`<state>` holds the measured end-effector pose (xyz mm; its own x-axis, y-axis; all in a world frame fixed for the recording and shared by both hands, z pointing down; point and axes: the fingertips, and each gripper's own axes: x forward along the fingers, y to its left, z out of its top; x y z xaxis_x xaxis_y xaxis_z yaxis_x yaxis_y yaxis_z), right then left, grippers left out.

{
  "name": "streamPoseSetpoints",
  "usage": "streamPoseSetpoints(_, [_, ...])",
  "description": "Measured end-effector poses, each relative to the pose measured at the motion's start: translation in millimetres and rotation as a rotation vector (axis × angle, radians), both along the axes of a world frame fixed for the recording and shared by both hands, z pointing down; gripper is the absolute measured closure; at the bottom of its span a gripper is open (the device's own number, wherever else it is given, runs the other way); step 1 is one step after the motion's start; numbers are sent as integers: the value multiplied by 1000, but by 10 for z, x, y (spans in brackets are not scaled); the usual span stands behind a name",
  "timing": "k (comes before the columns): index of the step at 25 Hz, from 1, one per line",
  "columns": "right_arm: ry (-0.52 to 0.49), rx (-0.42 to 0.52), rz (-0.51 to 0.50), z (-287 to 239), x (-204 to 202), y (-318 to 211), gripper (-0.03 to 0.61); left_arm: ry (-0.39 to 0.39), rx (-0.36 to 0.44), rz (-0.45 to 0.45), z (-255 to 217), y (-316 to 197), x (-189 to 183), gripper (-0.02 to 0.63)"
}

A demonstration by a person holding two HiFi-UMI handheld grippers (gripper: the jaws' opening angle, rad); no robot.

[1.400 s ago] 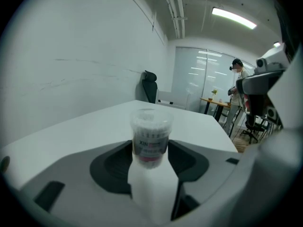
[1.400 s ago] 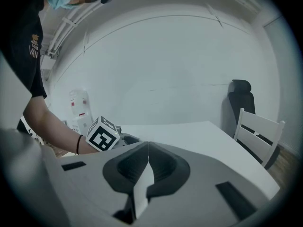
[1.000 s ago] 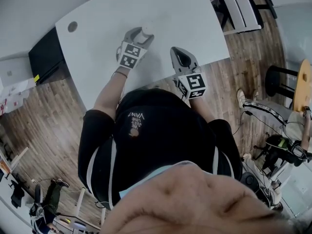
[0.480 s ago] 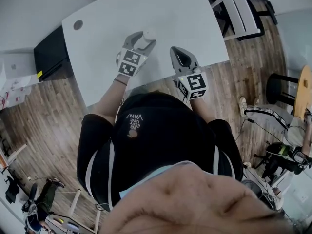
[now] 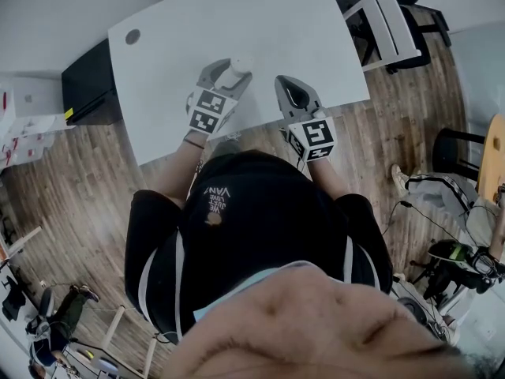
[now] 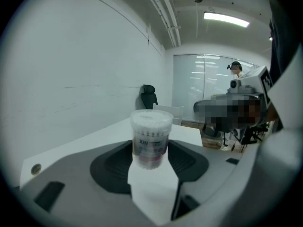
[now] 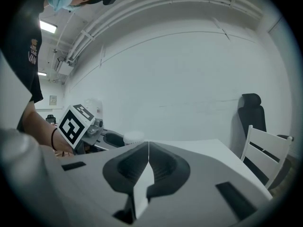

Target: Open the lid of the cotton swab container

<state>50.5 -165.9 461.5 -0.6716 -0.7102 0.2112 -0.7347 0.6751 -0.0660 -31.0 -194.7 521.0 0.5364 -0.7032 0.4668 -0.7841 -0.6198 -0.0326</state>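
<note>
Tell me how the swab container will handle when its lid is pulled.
Probably light: the cotton swab container is small clear plastic full of swabs. Its smooth round wall may twist inside the left gripper. Seems stiff: no visible denting where clamped.

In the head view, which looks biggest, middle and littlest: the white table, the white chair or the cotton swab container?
1. Largest: the white table, by far.
2. Middle: the white chair.
3. Smallest: the cotton swab container, only a small white spot.
</note>
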Motion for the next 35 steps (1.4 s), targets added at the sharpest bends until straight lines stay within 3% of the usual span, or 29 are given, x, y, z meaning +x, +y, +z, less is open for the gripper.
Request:
streamPoseSetpoints(15, [-17, 58, -84, -178, -16, 271, 566, 1, 36, -29, -228, 433, 151, 373])
streamPoseSetpoints(25, [-37, 75, -194, -277, -157, 528, 563, -34, 38, -12, -255, 683, 230, 373])
streamPoseSetpoints(26, [-32, 70, -205, -266, -172, 542, 551, -38, 36, -10, -249, 695, 234, 373])
streamPoseSetpoints(28, [-25, 65, -226, -255, -212, 558, 415, -43, 34, -5, -238, 722, 239, 373])
streamPoseSetpoints(35, [-7, 60, -315, -281, -338, 666, 346, -86, 36, 22, -222, 805, 300, 373])
